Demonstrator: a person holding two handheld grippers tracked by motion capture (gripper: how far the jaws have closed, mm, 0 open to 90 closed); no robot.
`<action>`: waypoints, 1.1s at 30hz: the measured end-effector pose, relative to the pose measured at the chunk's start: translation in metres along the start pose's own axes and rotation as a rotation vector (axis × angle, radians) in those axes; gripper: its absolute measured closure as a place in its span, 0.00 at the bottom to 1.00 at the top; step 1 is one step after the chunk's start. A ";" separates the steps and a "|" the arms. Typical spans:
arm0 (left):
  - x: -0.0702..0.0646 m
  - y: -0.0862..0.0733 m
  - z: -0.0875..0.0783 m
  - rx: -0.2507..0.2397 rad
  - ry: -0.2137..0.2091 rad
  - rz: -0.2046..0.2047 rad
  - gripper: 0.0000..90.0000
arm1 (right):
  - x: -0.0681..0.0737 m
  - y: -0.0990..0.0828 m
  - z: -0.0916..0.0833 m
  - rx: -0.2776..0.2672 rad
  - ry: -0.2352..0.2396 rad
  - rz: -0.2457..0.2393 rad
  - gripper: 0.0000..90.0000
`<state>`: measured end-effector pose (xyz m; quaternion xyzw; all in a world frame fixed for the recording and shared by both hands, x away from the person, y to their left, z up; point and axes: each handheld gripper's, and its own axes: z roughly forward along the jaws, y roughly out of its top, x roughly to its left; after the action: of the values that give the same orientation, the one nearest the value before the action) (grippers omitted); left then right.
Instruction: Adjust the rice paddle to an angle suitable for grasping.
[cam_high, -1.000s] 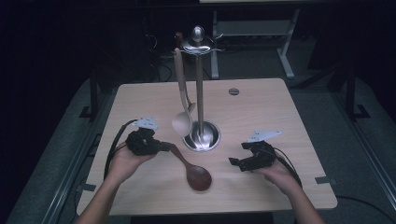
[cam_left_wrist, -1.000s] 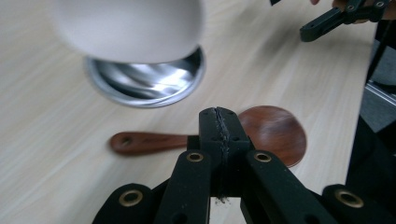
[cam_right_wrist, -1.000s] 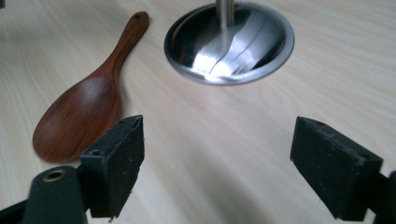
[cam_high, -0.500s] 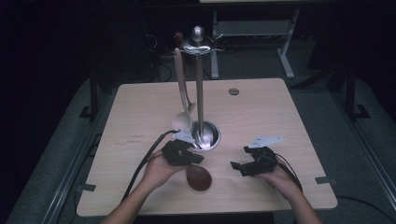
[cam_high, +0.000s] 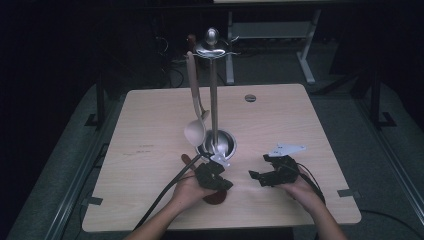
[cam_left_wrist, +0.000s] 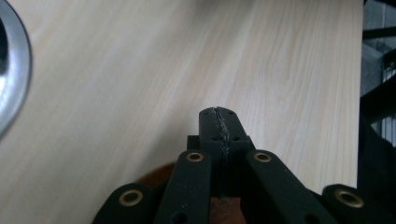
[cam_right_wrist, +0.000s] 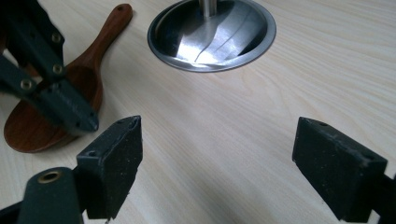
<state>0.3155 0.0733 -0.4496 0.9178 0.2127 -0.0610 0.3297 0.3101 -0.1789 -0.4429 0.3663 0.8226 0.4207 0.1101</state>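
Shifted toward the 3 o'clock side since the earlier frame, the left gripper (cam_high: 214, 176) now hovers over the bowl of the dark brown wooden spoon (cam_right_wrist: 56, 100), its fingers (cam_left_wrist: 219, 122) pressed together with nothing between them. Spoon lies flat on the pale wood worktop (cam_high: 150, 125), at 7 o'clock of the polished steel utensil stand (cam_high: 214, 100), from which a pale ladle (cam_high: 195, 131) hangs. Right gripper (cam_high: 272, 175), at 4 o'clock, holds its fingers (cam_right_wrist: 114, 163) wide apart, empty.
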 end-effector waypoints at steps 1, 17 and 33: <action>-0.001 -0.001 -0.001 0.007 0.000 0.002 1.00 | 0.000 0.000 0.000 -0.002 0.001 0.003 0.18; -0.005 -0.046 -0.041 0.075 0.062 -0.011 1.00 | 0.001 0.001 0.001 -0.002 0.009 0.006 0.18; 0.016 -0.110 -0.097 0.088 0.184 -0.116 1.00 | 0.001 0.002 0.005 0.012 -0.005 0.000 0.18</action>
<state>0.2795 0.2161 -0.4418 0.9193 0.2919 -0.0047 0.2639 0.3126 -0.1744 -0.4439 0.3681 0.8249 0.4147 0.1100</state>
